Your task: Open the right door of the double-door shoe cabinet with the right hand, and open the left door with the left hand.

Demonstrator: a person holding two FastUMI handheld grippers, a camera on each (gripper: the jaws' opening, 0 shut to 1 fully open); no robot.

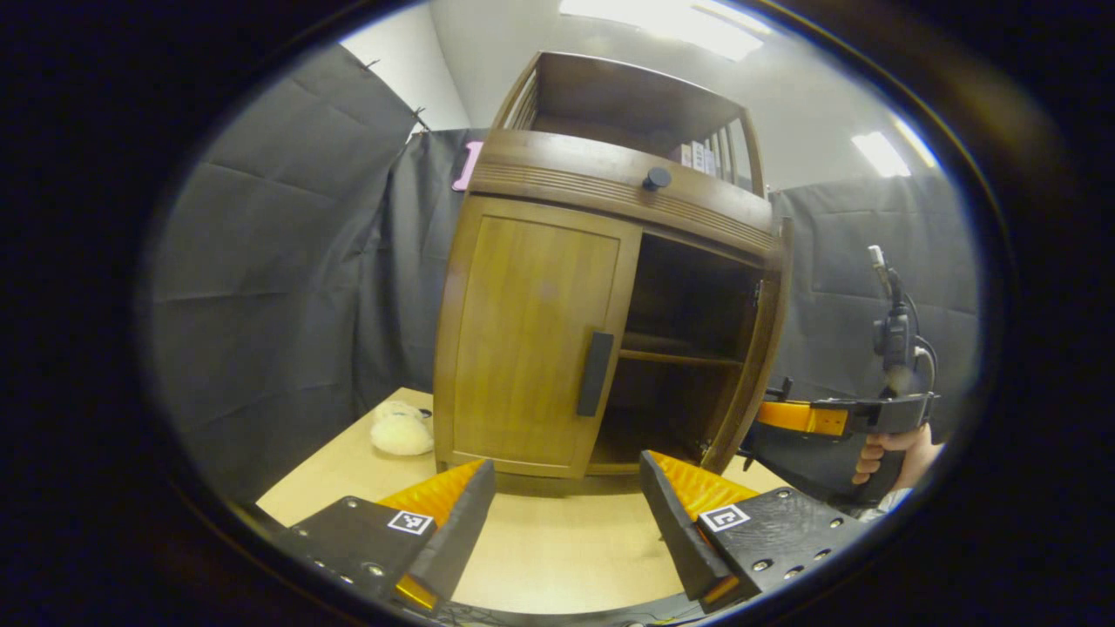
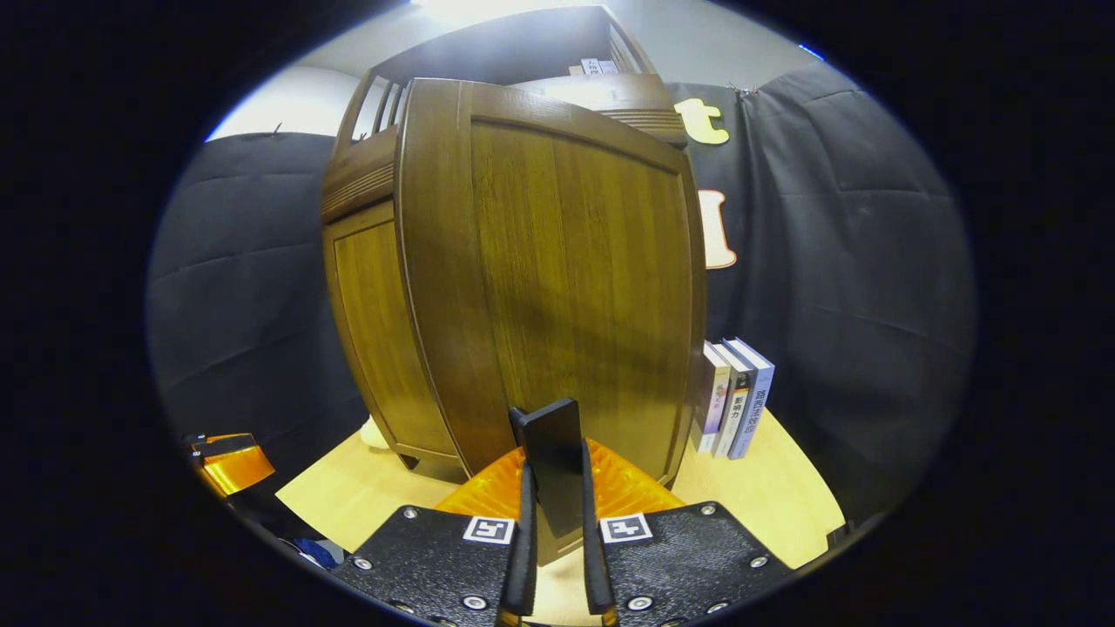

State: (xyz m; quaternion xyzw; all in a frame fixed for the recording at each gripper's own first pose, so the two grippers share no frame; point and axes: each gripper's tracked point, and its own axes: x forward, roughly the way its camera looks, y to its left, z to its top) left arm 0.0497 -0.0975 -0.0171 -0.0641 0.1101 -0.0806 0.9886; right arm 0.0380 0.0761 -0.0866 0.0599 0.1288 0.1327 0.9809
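left gripper: black plates, silver screws, square black-and-white tags, lower frame
right gripper: same black plates, screws, two tags
cable: black, right edge

Table with cabinet, books, plush

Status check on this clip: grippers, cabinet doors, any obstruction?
Right gripper shut on right door handle, right door swung open. Left gripper open, short of left door handle; left door closed. Nothing between.
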